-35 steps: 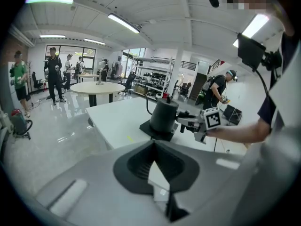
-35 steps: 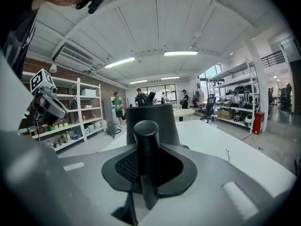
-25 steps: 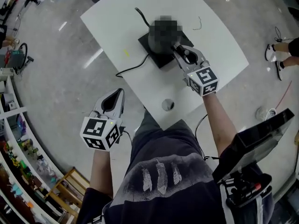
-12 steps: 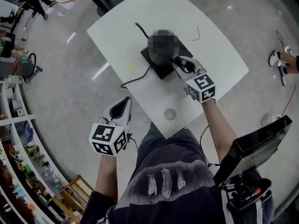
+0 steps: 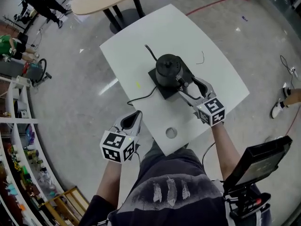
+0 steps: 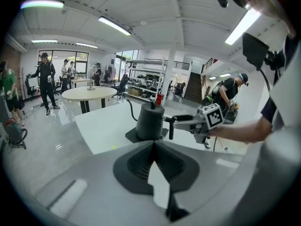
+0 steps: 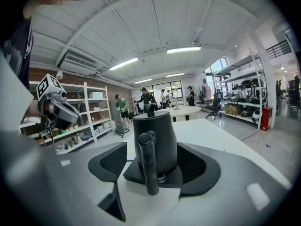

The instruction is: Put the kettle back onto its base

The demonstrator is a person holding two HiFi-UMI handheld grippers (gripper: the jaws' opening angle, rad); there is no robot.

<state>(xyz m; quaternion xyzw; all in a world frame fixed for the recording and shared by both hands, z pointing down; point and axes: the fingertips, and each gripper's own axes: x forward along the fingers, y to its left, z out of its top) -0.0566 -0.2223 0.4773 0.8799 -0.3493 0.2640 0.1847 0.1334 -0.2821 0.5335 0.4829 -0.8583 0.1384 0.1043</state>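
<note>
Right gripper view has the right gripper with its jaws wide apart, just opened, one pad on either side of the handle and neither pressing on it, so it holds nothing. Beyond the handle the kettle stands upright on its base, seated square as far as this view shows. From the head view, kettle and base sit about the middle of the table, the handle turned toward the near right edge, and the cord trails from the base toward the near left edge. The left gripper has its jaws together on nothing and hangs just off that near left edge, well apart from the kettle. Judged from this, the placing is done and the grip released; what seems left is only to draw the right gripper back off the handle without nudging the kettle.
</note>
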